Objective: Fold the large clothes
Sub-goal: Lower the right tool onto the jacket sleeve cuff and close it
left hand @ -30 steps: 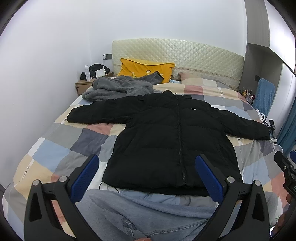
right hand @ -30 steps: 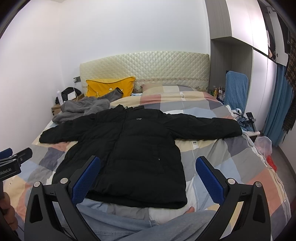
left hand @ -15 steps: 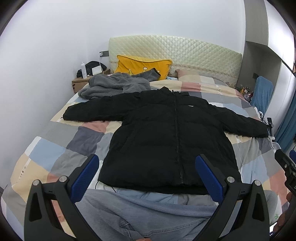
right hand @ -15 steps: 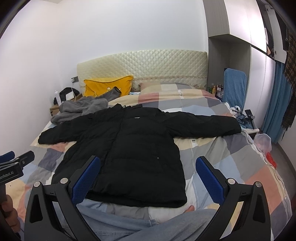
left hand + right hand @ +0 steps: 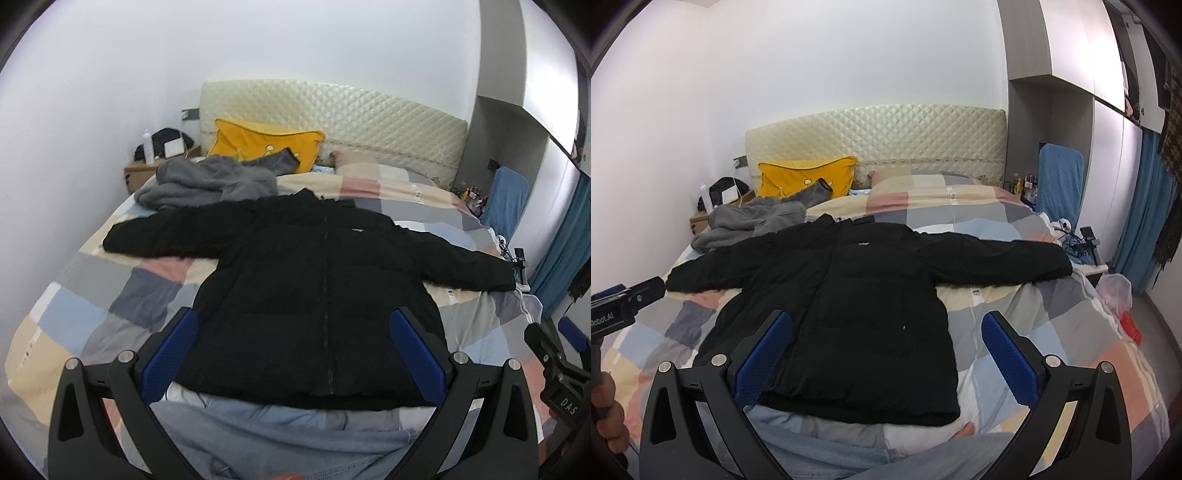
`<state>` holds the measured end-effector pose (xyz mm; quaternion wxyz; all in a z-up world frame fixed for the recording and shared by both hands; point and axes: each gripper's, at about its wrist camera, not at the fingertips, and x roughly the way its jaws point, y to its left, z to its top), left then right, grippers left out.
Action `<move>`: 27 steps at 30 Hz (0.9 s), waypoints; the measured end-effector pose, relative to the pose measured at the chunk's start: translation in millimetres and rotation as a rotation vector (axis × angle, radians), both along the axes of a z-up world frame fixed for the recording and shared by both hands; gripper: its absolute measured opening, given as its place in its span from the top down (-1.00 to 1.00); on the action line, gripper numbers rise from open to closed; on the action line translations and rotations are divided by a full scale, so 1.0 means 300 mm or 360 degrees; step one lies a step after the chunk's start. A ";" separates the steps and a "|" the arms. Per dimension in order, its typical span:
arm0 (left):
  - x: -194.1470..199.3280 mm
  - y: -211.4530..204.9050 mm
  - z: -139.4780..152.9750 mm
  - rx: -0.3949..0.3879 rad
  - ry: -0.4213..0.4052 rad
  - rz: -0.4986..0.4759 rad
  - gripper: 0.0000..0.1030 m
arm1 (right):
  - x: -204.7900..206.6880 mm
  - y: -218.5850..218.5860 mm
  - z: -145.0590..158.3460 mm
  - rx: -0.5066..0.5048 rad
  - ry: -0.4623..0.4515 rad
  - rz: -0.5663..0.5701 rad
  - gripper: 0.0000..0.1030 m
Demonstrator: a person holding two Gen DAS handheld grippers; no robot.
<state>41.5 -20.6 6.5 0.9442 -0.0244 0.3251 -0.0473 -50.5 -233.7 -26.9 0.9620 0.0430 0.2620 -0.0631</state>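
A black puffer jacket (image 5: 317, 291) lies flat, front up, sleeves spread, on a bed (image 5: 74, 295) with a patchwork quilt. The left claw (image 5: 295, 354) and right claw (image 5: 886, 350) both hang wide apart above its hem, holding nothing. Only the right view shows the blue curtain (image 5: 1141, 206) and tall wardrobe (image 5: 1108, 147). A yellow pillow (image 5: 266, 144) and grey fleece (image 5: 207, 184) sit near the quilted headboard (image 5: 332, 114)

Over the last second I swung my left tool (image 5: 293, 354) a little to the right, so the black jacket (image 5: 317, 291) slid leftward in its view and the right sleeve's cuff (image 5: 495, 275) came further in from the edge. My right tool (image 5: 886, 350) rose slightly, and the headboard (image 5: 879, 136) sat lower in its view.
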 end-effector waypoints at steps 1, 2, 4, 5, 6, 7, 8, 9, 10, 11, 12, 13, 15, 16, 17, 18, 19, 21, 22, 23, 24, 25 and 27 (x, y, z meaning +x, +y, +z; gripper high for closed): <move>0.008 -0.011 0.004 0.0000 -0.0006 -0.0019 -1.00 | 0.005 -0.005 0.011 -0.0001 -0.0013 0.0001 -1.00; 0.018 -0.023 0.008 0.0002 -0.0006 -0.0036 -1.00 | 0.011 -0.013 0.023 -0.0003 -0.0024 -0.0001 -1.00; 0.033 -0.041 0.021 0.0000 -0.0024 -0.0074 -1.00 | 0.027 -0.031 0.056 -0.0012 -0.0063 -0.0011 -1.00; 0.044 -0.052 0.031 -0.0001 -0.0034 -0.0092 -1.00 | 0.038 -0.043 0.072 -0.0017 -0.0080 -0.0018 -1.00; 0.054 -0.061 0.040 -0.0009 -0.0041 -0.0110 -1.00 | 0.048 -0.053 0.086 -0.0019 -0.0096 -0.0024 -1.00; 0.066 -0.071 0.052 -0.0024 -0.0053 -0.0138 -1.00 | 0.055 -0.061 0.096 -0.0021 -0.0109 -0.0026 -1.00; 0.079 -0.082 0.067 -0.0032 -0.0066 -0.0157 -1.00 | 0.067 -0.077 0.111 -0.0022 -0.0132 -0.0037 -1.00; 0.088 -0.093 0.079 -0.0031 -0.0084 -0.0166 -1.00 | 0.078 -0.096 0.126 -0.0012 -0.0166 -0.0053 -1.00; 0.100 -0.109 0.097 -0.0022 -0.0122 -0.0182 -1.00 | 0.089 -0.117 0.136 0.0007 -0.0196 -0.0056 -1.00; 0.112 -0.126 0.109 -0.0002 -0.0162 -0.0194 -1.00 | 0.099 -0.135 0.142 0.0021 -0.0208 -0.0062 -1.00; 0.126 -0.143 0.119 0.0016 -0.0192 -0.0194 -1.00 | 0.115 -0.157 0.149 0.0036 -0.0215 -0.0074 -1.00; 0.141 -0.156 0.124 0.0012 -0.0208 -0.0204 -1.00 | 0.132 -0.188 0.156 0.0049 -0.0239 -0.0092 -1.00; 0.179 -0.180 0.129 -0.0013 -0.0227 -0.0250 -1.00 | 0.158 -0.235 0.168 0.0045 -0.0284 -0.0124 -1.00; 0.196 -0.188 0.129 -0.0017 -0.0232 -0.0263 -1.00 | 0.162 -0.252 0.171 0.0043 -0.0304 -0.0138 -1.00; 0.214 -0.196 0.128 -0.0029 -0.0255 -0.0280 -1.00 | 0.172 -0.279 0.175 0.0047 -0.0338 -0.0151 -1.00; 0.230 -0.200 0.125 -0.0044 -0.0277 -0.0304 -1.00 | 0.180 -0.304 0.179 0.0042 -0.0375 -0.0169 -1.00; 0.243 -0.204 0.119 -0.0054 -0.0290 -0.0320 -1.00 | 0.188 -0.324 0.182 0.0024 -0.0401 -0.0195 -1.00; 0.282 -0.207 0.097 -0.0067 -0.0311 -0.0341 -1.00 | 0.202 -0.361 0.182 -0.0032 -0.0452 -0.0272 -1.00; 0.302 -0.210 0.089 -0.0072 -0.0314 -0.0343 -1.00 | 0.210 -0.383 0.181 -0.0047 -0.0480 -0.0307 -1.00; 0.322 -0.207 0.073 -0.0078 -0.0318 -0.0345 -1.00 | 0.216 -0.400 0.176 -0.0053 -0.0501 -0.0330 -1.00; 0.340 -0.208 0.063 -0.0077 -0.0318 -0.0346 -1.00 | 0.226 -0.420 0.173 -0.0048 -0.0520 -0.0340 -1.00; 0.366 -0.207 0.042 -0.0070 -0.0302 -0.0347 -1.00 | 0.245 -0.452 0.163 -0.0035 -0.0536 -0.0343 -1.00; 0.411 -0.205 -0.006 -0.0046 -0.0265 -0.0342 -1.00 | 0.284 -0.505 0.145 -0.0023 -0.0534 -0.0346 -1.00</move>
